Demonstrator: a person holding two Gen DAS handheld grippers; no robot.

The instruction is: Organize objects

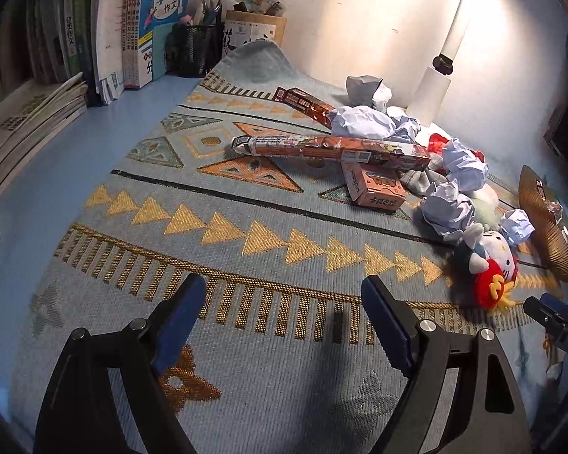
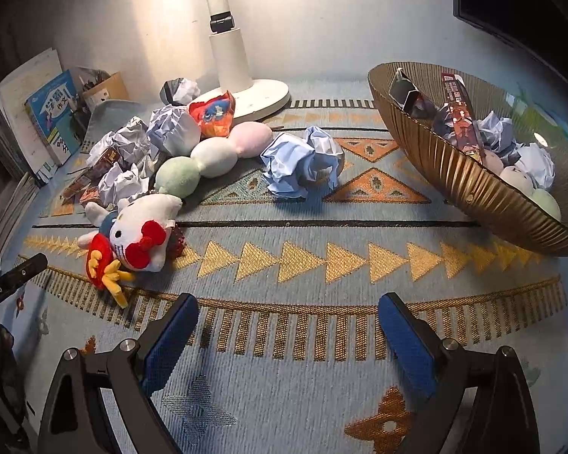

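Observation:
A Hello Kitty plush (image 2: 138, 236) lies on the patterned mat, also in the left wrist view (image 1: 490, 261). Behind it lie a green-white-pink dango plush (image 2: 212, 157), several crumpled paper balls (image 2: 303, 166) (image 1: 448, 212), a long printed box (image 1: 333, 149) and a small orange box (image 1: 373, 187). A ribbed gold bowl (image 2: 469, 185) at right holds paper balls, boxes and a plush. My left gripper (image 1: 282, 319) is open and empty above the mat. My right gripper (image 2: 287, 335) is open and empty, in front of the bowl and plush.
A white lamp base (image 2: 246, 90) stands at the back. Books (image 1: 147, 26), a mesh pen holder (image 1: 197, 51) and a cardboard box (image 1: 255, 32) line the back left. A dark monitor (image 2: 511, 3) is at the back right.

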